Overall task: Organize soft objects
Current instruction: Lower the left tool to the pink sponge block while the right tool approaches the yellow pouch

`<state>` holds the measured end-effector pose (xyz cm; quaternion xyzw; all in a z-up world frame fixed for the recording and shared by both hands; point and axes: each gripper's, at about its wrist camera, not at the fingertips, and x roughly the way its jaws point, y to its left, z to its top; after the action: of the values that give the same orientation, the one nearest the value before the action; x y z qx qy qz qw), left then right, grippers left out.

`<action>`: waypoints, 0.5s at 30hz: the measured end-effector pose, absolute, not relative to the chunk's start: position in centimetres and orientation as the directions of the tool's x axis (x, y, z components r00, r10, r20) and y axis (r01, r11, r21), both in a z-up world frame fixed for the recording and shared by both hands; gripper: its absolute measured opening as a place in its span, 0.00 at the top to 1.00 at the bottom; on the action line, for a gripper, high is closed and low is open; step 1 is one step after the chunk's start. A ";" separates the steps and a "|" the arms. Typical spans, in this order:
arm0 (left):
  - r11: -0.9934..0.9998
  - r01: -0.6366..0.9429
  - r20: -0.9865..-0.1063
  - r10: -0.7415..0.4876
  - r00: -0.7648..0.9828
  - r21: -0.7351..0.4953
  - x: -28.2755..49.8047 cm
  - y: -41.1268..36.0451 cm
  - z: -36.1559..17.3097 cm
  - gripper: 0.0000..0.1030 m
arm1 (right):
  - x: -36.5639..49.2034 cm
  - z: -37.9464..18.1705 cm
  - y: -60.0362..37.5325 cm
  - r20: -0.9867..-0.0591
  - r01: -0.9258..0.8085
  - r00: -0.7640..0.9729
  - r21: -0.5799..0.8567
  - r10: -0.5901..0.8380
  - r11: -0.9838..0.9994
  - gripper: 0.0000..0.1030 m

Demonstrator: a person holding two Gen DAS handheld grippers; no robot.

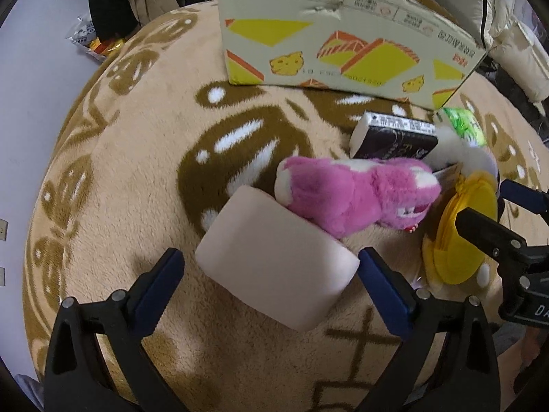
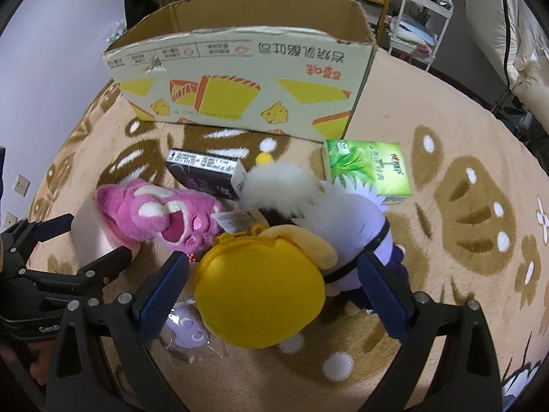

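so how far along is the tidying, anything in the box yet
Nothing looks done: what shows of the cardboard box interior is bare. In hand: the open left gripper straddles the pink foam block, and the open right gripper straddles the yellow pouch. Left: the pink plush and white plush.

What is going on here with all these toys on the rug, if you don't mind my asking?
A person holds two grippers over a pile of soft things on a patterned rug. The left gripper is open around a pale pink foam block; the right gripper is open around a yellow round plush. The cardboard box stands behind, open, contents not visible.
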<state>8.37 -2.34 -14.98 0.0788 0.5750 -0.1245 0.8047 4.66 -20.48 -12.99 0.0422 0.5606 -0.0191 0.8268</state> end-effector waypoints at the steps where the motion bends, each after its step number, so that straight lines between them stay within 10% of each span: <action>1: 0.957 0.290 -0.946 -0.110 0.304 -0.018 8.3 -2.4 -15.1 0.04 | 4.7 -13.1 -20.4 -0.931 0.077 0.365 0.047 0.016 0.996 0.00; 15: 0.959 0.283 -0.958 -0.087 0.274 -0.006 8.6 -2.3 -16.0 0.04 | 5.4 -14.5 -19.3 -0.945 0.044 0.326 -0.008 -0.022 0.999 0.00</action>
<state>8.65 -2.29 -15.96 0.0829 0.5913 -0.1166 0.7937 5.35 -19.25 -14.51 0.0095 0.5800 -0.0203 0.8143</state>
